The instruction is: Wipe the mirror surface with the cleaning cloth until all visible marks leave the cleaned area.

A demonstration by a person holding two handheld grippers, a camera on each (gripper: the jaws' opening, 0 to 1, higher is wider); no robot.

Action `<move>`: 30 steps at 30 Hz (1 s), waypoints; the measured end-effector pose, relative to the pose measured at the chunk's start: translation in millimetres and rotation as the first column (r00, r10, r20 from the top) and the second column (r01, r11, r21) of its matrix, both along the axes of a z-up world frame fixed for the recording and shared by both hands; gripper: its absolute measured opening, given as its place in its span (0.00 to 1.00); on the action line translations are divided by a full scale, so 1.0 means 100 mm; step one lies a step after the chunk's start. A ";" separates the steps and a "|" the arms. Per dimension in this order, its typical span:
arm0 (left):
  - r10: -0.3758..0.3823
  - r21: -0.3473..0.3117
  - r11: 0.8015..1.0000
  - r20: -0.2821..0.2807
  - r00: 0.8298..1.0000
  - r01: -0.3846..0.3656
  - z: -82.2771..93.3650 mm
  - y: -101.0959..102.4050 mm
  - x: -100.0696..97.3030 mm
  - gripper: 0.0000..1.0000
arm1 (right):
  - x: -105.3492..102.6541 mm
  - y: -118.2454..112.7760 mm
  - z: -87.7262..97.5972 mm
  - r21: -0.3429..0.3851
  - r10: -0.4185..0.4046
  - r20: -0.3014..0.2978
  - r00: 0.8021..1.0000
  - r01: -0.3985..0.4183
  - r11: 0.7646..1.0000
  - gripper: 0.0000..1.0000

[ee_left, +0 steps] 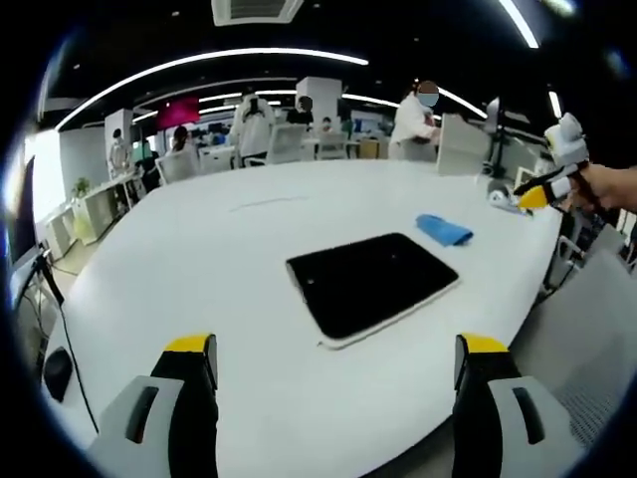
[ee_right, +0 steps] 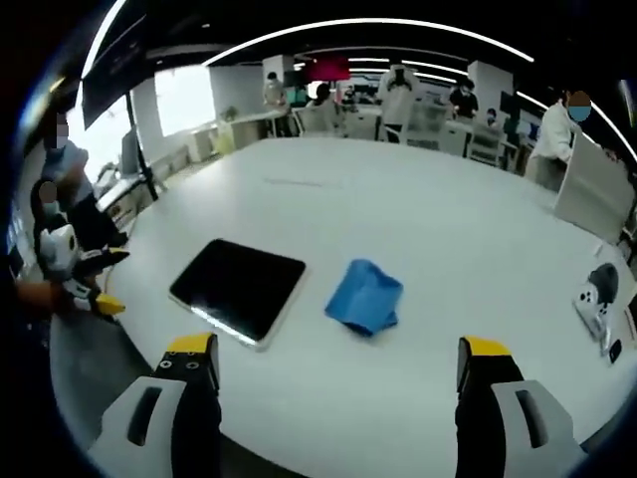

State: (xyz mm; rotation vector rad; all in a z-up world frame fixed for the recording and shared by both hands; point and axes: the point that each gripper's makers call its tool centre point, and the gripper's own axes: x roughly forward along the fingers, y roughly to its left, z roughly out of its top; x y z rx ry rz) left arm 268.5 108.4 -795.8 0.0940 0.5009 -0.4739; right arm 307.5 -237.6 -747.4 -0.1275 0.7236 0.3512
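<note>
Spreading wide and empty, the right gripper hangs over the near edge of the white table, just short of the crumpled blue cleaning cloth. Soft and light, the cloth should pinch easily at a raised fold. Beside it lies the dark mirror, probably rigid, slick and fragile. The left gripper is likewise parted, holding nothing.

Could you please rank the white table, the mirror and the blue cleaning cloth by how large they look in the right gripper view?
Largest to smallest, as they appear:
1. White table, by far the largest.
2. Mirror, the dark rectangular panel.
3. Blue cleaning cloth, crumpled, clearly smaller than the mirror beside it.
Mirror and cloth lie at similar nearness, so their order seems reliable.
</note>
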 end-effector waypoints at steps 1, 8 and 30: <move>-0.001 0.002 1.000 0.006 1.000 0.001 0.01 0.00 0.00 1.00 | -0.02 -0.03 -0.02 -0.012 -0.014 -0.044 0.999 0.013 1.000 0.99; 0.028 -0.026 0.999 -0.008 1.000 -0.028 0.00 0.04 0.02 1.00 | 0.15 0.04 0.32 0.017 -0.018 -0.131 0.991 0.020 1.000 0.96; 0.024 -0.023 0.999 -0.055 0.998 -0.026 -0.09 0.06 -0.01 1.00 | 0.82 0.19 0.28 -0.075 0.164 -0.402 0.901 -0.211 0.975 0.73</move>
